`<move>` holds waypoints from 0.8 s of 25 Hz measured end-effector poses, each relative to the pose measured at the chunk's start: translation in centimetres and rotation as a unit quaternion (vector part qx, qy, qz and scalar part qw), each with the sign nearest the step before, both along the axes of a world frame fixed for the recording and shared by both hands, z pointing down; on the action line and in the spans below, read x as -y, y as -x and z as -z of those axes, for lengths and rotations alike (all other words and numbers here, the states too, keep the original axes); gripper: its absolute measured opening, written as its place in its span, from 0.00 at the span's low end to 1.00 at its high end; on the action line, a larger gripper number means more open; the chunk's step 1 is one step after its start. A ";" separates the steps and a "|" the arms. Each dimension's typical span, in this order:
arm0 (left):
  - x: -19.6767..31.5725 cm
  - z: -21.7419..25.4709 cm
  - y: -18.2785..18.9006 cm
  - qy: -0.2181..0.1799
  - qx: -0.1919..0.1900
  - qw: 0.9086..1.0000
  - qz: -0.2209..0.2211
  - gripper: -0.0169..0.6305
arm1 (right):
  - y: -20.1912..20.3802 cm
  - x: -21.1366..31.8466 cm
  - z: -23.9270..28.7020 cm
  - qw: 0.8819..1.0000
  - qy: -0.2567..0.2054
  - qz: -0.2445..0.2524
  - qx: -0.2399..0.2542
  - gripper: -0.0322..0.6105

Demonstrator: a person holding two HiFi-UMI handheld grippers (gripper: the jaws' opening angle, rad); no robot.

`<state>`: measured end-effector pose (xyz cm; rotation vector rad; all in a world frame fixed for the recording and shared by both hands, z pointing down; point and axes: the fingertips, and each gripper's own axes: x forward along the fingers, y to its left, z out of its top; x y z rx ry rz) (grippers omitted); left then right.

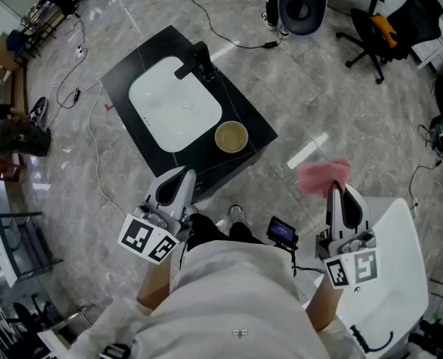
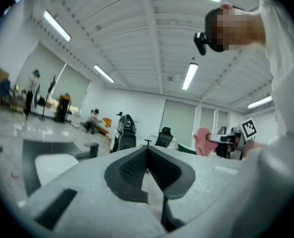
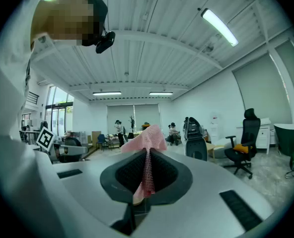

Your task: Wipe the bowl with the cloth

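**While the right gripper (image 3: 147,155) pinches the pink cloth (image 3: 148,139), the bowl (image 1: 231,137) sits untouched on the counter (image 1: 132,69)**

Seen from the head view, the tan bowl stands upright on the black counter. It is just beside the near right corner of the white sink (image 1: 173,111), and a dark tap (image 1: 194,60) rises at the sink's far edge. The counter stands on a grey marbled floor (image 1: 341,103) crossed by loose cables.

Both grippers are held level and close to the person's body, well apart from the bowl, one to each side of it. The right gripper's jaws are clamped on a fold of the cloth, and the rest of it bunches in a loose tuft past the tips. The left gripper (image 2: 148,152) has its jaws pressed together with nothing between them. Neither the cloth nor either gripper touches the bowl or the counter.
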<state>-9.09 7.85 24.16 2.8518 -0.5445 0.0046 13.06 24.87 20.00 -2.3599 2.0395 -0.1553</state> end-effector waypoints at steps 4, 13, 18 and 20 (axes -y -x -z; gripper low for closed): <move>-0.2 4.0 1.6 -0.074 0.025 0.997 0.021 0.04 | 2.0 2.2 1.0 1.000 -0.003 0.028 -0.011 0.07; -0.1 5.3 3.4 -0.084 0.036 0.995 0.040 0.04 | 3.7 3.8 1.1 0.998 -0.005 0.052 -0.023 0.07; -0.7 4.9 3.4 -0.080 0.043 0.995 0.040 0.04 | 4.0 3.6 0.9 0.998 -0.009 0.058 -0.026 0.07; -1.0 4.7 3.4 -0.075 0.045 0.995 0.039 0.04 | 4.3 3.6 0.7 0.998 -0.008 0.063 -0.029 0.07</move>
